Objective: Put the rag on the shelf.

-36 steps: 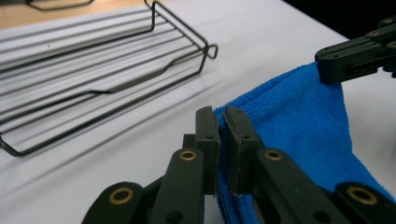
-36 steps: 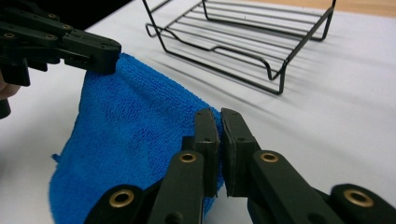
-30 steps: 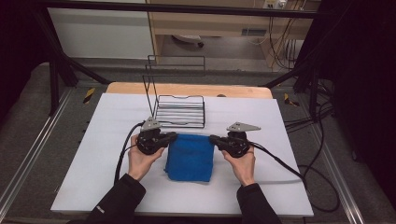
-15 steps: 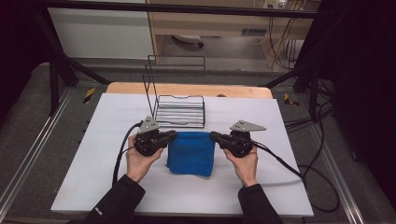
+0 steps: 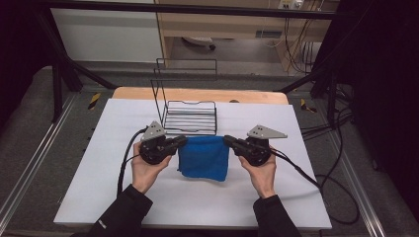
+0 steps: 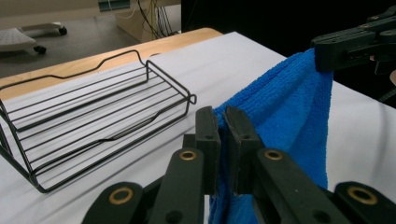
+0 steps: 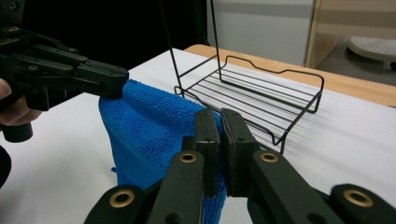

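Both forearms come in low over the near edge of the white table (image 5: 99, 148), palms turned inward toward each other, each hand wrapped around the body of its tool. The left gripper (image 5: 182, 141) points to the person's right and the right gripper (image 5: 228, 140) points back at it, so the two sets of jaws face one another across a short gap.

Between them hangs a blue microfibre cloth (image 5: 203, 158), stretched by its top corners and draping down toward the tabletop; from here I cannot tell whether its lower edge touches. The left gripper's jaws are pressed nearly together on one upper corner of the cloth, and the right gripper's jaws are clamped the same way on the other corner.

Just beyond the cloth, farther from the person, stands a black wire rack (image 5: 190, 116) with a tall upright frame at its back. Its front rail sits close behind the cloth's top edge. Cables trail from both tools across the table.
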{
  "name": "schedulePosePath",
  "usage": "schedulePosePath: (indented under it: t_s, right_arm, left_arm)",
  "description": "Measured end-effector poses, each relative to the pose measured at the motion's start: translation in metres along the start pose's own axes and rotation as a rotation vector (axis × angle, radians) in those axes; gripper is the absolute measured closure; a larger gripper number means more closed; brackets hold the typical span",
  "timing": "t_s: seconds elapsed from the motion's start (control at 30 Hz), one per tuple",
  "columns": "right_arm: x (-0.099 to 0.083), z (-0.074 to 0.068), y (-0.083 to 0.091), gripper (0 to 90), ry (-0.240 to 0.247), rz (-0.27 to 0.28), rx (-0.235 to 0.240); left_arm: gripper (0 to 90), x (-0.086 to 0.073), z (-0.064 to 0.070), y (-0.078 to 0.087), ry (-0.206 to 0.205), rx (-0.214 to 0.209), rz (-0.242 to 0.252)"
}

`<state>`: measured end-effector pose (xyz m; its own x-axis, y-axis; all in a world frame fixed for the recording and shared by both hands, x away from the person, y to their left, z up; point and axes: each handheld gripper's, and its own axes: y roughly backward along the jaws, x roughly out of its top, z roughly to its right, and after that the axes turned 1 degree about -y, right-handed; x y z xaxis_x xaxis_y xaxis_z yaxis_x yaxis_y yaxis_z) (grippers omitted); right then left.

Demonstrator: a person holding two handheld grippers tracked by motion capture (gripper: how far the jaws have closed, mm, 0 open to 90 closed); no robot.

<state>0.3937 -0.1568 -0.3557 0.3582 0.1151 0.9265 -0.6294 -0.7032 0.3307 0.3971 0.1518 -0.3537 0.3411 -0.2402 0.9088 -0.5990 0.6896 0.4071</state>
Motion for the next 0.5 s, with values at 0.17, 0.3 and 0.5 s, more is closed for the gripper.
schedulePosePath:
  t_s: [0.17, 0.3, 0.5]
  right_arm:
    - [0.005, -0.003, 0.005, 86.4, 0.019, 0.019, -0.002]
    - [0.009, -0.006, 0.010, 86.5, 0.029, 0.045, -0.001]
    - [0.015, -0.010, 0.017, 86.4, 0.042, 0.076, -0.001]
  left_arm:
    - [84.4, 0.005, 0.003, 0.005, -0.005, -0.006, 0.021]
    - [84.4, 0.009, 0.006, 0.010, -0.014, -0.007, 0.039]
    - [84.4, 0.013, 0.010, 0.015, -0.021, -0.009, 0.062]
